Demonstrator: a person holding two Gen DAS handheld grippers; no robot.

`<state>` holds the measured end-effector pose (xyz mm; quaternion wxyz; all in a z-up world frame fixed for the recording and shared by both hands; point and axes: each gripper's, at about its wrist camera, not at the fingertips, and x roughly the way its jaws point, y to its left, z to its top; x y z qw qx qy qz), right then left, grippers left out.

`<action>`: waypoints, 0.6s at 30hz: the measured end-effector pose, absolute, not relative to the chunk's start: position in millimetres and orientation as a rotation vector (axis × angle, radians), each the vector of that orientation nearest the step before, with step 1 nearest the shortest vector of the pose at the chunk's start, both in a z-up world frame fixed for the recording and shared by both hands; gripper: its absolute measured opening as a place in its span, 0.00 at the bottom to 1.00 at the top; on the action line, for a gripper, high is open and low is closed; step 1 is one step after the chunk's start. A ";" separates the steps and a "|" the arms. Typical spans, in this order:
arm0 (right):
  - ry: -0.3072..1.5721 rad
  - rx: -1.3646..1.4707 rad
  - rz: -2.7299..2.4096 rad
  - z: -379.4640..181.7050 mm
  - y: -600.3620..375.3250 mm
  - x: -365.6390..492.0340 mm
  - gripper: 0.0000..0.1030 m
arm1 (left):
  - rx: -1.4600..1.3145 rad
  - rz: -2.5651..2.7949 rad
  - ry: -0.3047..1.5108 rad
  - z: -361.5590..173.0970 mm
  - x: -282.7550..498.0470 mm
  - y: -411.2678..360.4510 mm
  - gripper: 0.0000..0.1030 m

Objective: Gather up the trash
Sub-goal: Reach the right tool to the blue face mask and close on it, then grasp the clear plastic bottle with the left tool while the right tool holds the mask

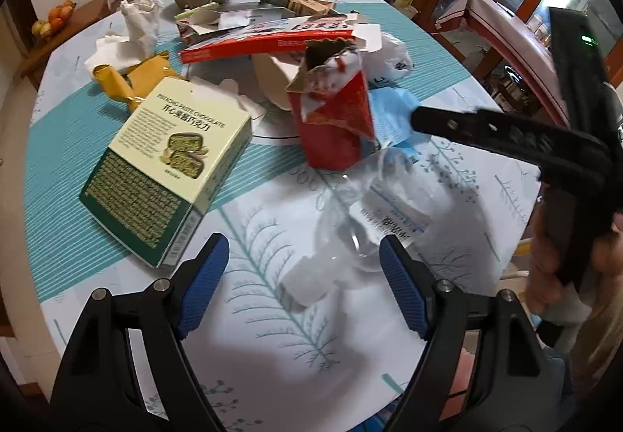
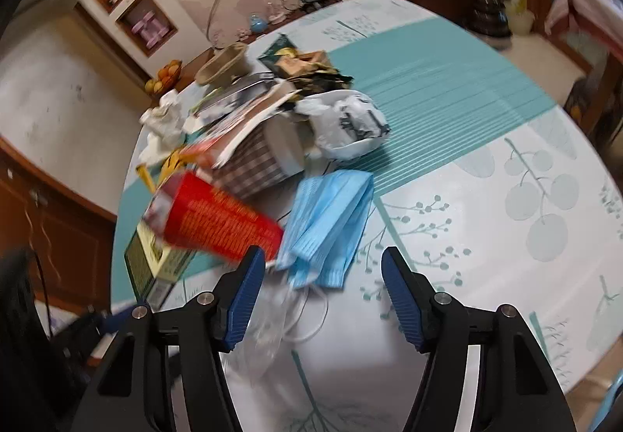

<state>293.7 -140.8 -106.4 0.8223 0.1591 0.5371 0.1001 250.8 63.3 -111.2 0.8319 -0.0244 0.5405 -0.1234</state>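
Left wrist view: the left gripper [image 1: 303, 268] hangs with its jaws apart over a clear plastic wrapper [image 1: 362, 221] low in the frame; a torn red carton [image 1: 335, 120] stands at centre and a green chocolate box [image 1: 167, 167] lies at left on the table [image 1: 97, 128]. In the right wrist view the right gripper [image 2: 323, 295], jaws apart and holding nothing, hovers below a blue face mask [image 2: 331, 221] at centre.

Indoor light, moderately bright, a bit warm. Soft grey shadows on the tablecloth [image 1: 447, 167] under the tools. Left wrist view mostly sharp; clear plastic bottle [image 1: 350, 237] smeared. Right wrist view motion-blurred throughout, worst on the red carton [image 2: 218, 221]. Heavy fisheye bending, black vignette in the corners.
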 end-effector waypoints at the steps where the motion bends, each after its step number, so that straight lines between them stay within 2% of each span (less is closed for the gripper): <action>1: 1.152 0.363 0.212 -109.9 -143.5 298.7 0.61 | -0.053 -0.264 1.141 -110.5 251.7 61.7 0.75; 3: 1.180 0.413 0.219 -119.1 -147.1 310.4 0.58 | -0.064 -0.270 1.134 -107.8 250.7 62.6 0.75; 5: 1.211 0.439 0.216 -130.0 -147.9 321.9 0.50 | -0.081 -0.286 1.126 -104.1 250.0 62.6 0.75; 6: 1.234 0.448 0.213 -136.8 -149.0 328.0 0.42 | -0.085 -0.292 1.127 -102.3 250.0 63.7 0.75; 8: 1.224 0.452 0.209 -138.5 -151.1 332.7 0.37 | -0.084 -0.306 1.126 -100.7 250.4 59.3 0.75; 10: 1.235 0.437 0.216 -139.8 -152.5 335.8 0.21 | -0.063 -0.328 1.128 -100.1 248.3 50.7 0.75; 13: 1.230 0.393 0.191 -140.5 -160.2 330.9 0.15 | -0.026 -0.352 1.132 -102.5 244.5 39.2 0.75; 18: 1.216 0.364 0.171 -138.2 -186.0 308.4 0.13 | 0.046 -0.347 1.124 -104.2 239.1 24.6 0.75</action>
